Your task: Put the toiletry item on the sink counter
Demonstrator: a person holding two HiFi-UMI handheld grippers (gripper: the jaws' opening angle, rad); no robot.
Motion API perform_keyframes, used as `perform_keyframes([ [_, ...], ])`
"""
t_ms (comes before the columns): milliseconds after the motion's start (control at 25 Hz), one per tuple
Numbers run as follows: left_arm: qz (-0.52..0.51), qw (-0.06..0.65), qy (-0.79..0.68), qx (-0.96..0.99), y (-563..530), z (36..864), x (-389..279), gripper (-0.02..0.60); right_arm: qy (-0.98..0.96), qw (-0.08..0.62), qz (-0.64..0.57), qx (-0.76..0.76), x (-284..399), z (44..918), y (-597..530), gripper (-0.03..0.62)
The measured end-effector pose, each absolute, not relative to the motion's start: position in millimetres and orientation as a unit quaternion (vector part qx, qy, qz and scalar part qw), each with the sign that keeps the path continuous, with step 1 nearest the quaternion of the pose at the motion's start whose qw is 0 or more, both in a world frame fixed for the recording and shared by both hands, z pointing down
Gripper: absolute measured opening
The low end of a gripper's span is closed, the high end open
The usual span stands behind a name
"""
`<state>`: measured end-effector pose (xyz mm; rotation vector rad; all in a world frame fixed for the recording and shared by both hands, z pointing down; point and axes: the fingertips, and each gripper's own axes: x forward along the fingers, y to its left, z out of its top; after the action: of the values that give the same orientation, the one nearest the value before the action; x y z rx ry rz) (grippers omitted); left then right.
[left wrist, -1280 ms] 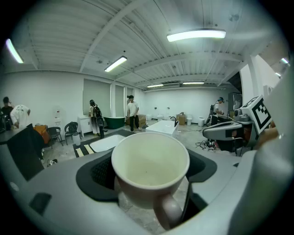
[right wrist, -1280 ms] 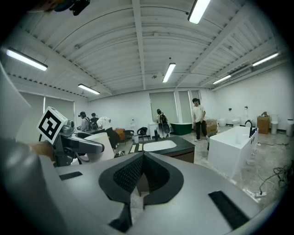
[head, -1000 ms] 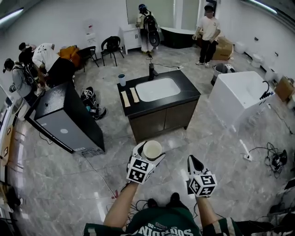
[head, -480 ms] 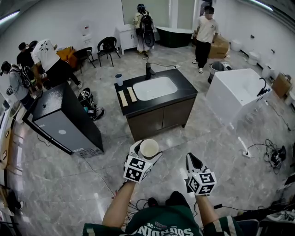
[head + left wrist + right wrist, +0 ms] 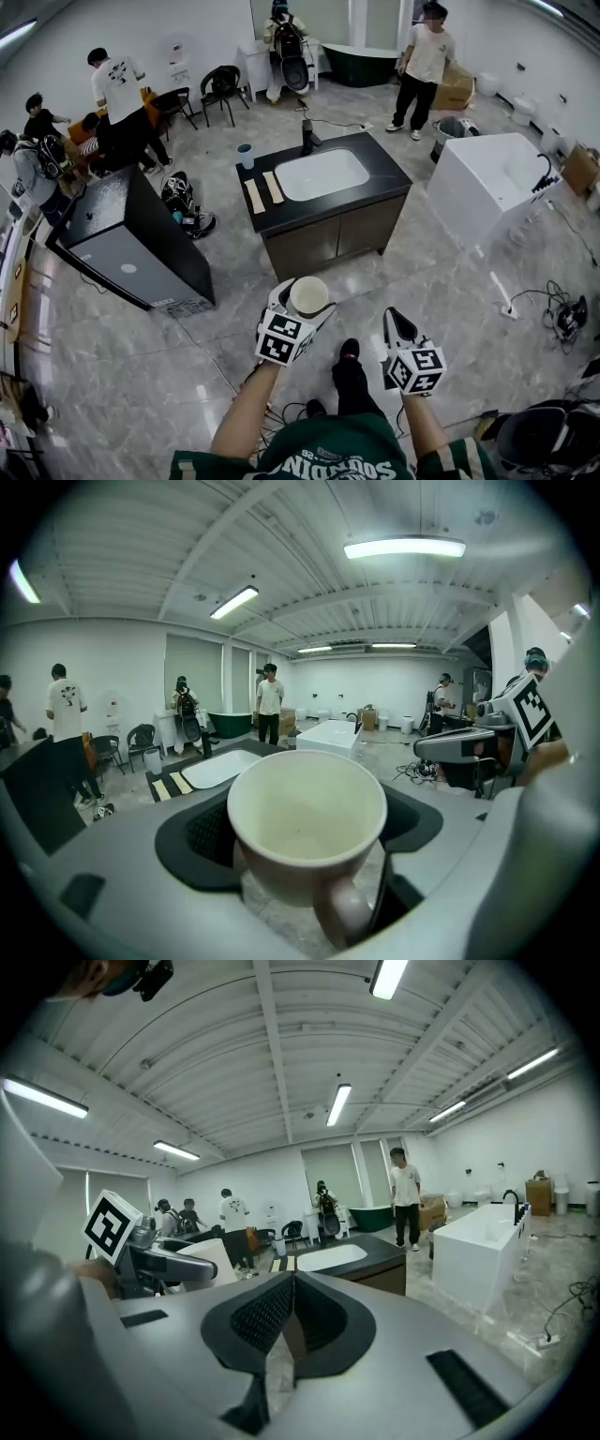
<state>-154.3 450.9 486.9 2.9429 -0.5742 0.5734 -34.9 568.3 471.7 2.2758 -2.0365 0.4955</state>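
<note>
A cream mug (image 5: pixel 309 296) is held upright in my left gripper (image 5: pixel 298 305), whose jaws are shut on the mug (image 5: pixel 307 829) just above its handle. My right gripper (image 5: pixel 397 327) hangs beside it, shut with nothing between its jaws, which meet in the right gripper view (image 5: pixel 290 1318). Both are over the floor, well short of the black sink counter (image 5: pixel 383 169) with its white basin (image 5: pixel 322 174). On the counter's left part lie two pale flat strips (image 5: pixel 263 193), with a small cup (image 5: pixel 246 156) at the far left corner and a dark faucet (image 5: pixel 307 139) behind the basin.
A black cabinet (image 5: pixel 131 239) stands to the left, and a white bathtub (image 5: pixel 502 183) to the right. Cables (image 5: pixel 548 305) trail on the floor at the right. Several people (image 5: pixel 117 94) stand at the back, with chairs (image 5: pixel 223 89) and a cardboard box (image 5: pixel 456 89).
The view has shifted slightly toward the counter. Both grippers keep their pose with the mug held. A person at the left has stood up; a foot now shows below.
</note>
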Motion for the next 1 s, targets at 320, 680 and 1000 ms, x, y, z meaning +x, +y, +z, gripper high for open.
perform_keyframes([
  [320,0.203,0.045,-0.197,0.958,377,500,-119,0.436,-0.673,0.023,0.170,0.719,-2,484,481,0.041],
  [680,0.214,0.060,-0.227,0.948,261,500,-62,0.436,-0.697,0.039,0.170,0.696,65,479,353,0.041],
  [1000,0.215,0.074,-0.258,0.939,181,492,-18,0.436,-0.716,0.049,0.169,0.676,116,470,265,0.041],
])
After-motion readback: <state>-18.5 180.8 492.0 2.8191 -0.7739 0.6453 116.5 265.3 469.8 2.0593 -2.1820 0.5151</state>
